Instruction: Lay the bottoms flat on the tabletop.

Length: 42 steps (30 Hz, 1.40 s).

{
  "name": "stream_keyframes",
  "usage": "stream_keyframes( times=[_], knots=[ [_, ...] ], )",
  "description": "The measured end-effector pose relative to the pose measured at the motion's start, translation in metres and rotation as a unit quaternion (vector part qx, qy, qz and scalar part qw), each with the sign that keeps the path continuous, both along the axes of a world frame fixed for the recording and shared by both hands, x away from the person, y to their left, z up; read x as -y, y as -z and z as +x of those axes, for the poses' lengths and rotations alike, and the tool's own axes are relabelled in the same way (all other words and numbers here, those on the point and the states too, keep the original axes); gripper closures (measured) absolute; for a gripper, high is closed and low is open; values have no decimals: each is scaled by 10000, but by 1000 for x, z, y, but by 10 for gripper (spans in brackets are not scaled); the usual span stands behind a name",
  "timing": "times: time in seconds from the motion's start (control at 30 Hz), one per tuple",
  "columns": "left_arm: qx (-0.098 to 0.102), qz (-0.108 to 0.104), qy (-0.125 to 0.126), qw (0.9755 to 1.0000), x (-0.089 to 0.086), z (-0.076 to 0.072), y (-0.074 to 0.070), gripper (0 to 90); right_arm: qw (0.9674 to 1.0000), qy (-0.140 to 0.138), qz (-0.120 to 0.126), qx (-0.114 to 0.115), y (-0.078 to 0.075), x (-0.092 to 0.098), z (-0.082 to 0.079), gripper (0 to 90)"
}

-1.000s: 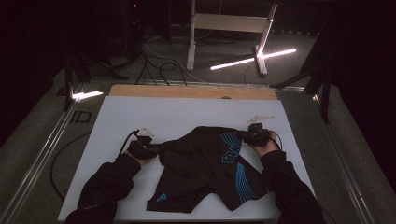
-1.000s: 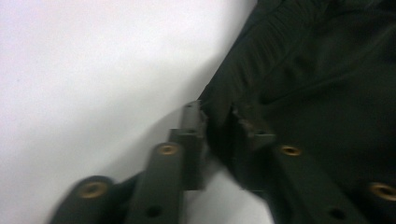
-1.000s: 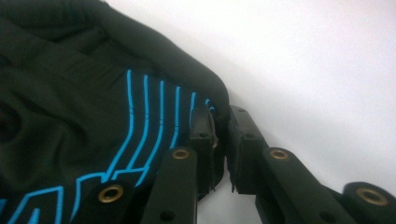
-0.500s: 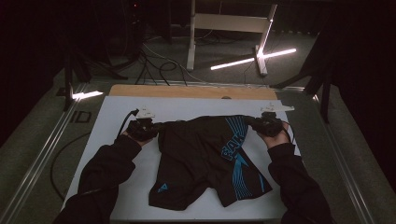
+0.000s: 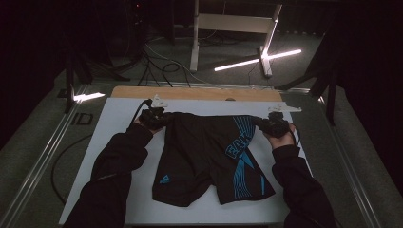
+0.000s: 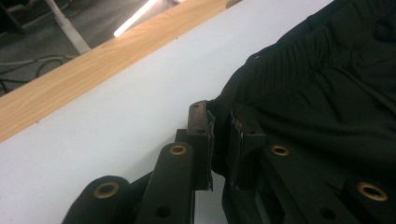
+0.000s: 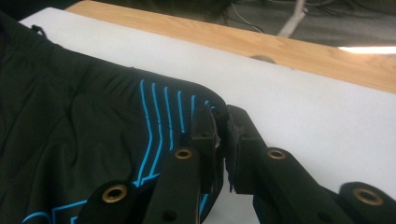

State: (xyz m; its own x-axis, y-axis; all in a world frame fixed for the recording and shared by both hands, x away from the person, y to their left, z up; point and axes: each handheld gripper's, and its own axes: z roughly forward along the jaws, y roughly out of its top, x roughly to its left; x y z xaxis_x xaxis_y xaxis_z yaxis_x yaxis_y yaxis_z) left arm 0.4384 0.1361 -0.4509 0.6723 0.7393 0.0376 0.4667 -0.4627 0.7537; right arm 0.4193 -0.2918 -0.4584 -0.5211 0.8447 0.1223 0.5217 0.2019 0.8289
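Both hands have carried the black shorts (image 5: 209, 156) farther up the white counter (image 5: 123, 107) and pulled them wider, so they lie flat near its wooden edge (image 5: 190, 92). Left gripper (image 6: 219, 140) and right gripper (image 7: 222, 140) each clamp one waistband corner, with nothing in between.

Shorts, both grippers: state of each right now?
Shorts: spread open, waistband stretched between the grippers, legs lying on the white table top.
Left gripper: shut on the waistband's left corner.
Right gripper: shut on the waistband's right corner, by the blue stripes.
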Motion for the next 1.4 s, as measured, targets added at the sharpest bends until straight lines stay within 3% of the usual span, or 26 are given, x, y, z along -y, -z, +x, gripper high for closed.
stream_keyframes(
  times=[0.1,0.2,0.4,0.53,0.57,0.6,0.7,0.83,1.1,1.17,1.4],
  knots=[
    [-161,-16,-12,9999,2,7,9,799,9998,178,-44,-111,5,-2,5,830],
    [-293,8,0,9996,2,10,18,799,9996,170,-122,-176,11,-6,10,831],
    [-577,-4,39,9983,-3,7,34,798,9991,196,-263,-278,20,-12,11,830],
    [-621,-95,52,9980,-6,4,39,786,9986,235,-280,-384,27,-12,12,819],
    [-629,-171,39,9979,-7,3,39,762,9984,239,-285,-427,28,-12,12,787],
    [-654,-257,39,9975,-9,2,39,710,9983,264,-292,-438,29,-12,13,662],
    [-715,-476,35,9963,-13,-2,36,468,9984,239,-260,-441,28,-13,11,465],
    [-796,-572,196,9950,-17,-10,32,254,9985,236,-297,-384,23,-17,7,312],
    [-769,-758,518,9928,-18,-31,26,75,9993,-191,-77,-300,18,-24,-6,172],
    [-778,-730,618,9924,-17,-36,24,34,9991,-210,-121,-334,18,-27,-9,158],
    [-708,-801,757,9914,-16,-51,20,9,9983,-492,-26,-300,14,-35,-20,142]
  ],
)
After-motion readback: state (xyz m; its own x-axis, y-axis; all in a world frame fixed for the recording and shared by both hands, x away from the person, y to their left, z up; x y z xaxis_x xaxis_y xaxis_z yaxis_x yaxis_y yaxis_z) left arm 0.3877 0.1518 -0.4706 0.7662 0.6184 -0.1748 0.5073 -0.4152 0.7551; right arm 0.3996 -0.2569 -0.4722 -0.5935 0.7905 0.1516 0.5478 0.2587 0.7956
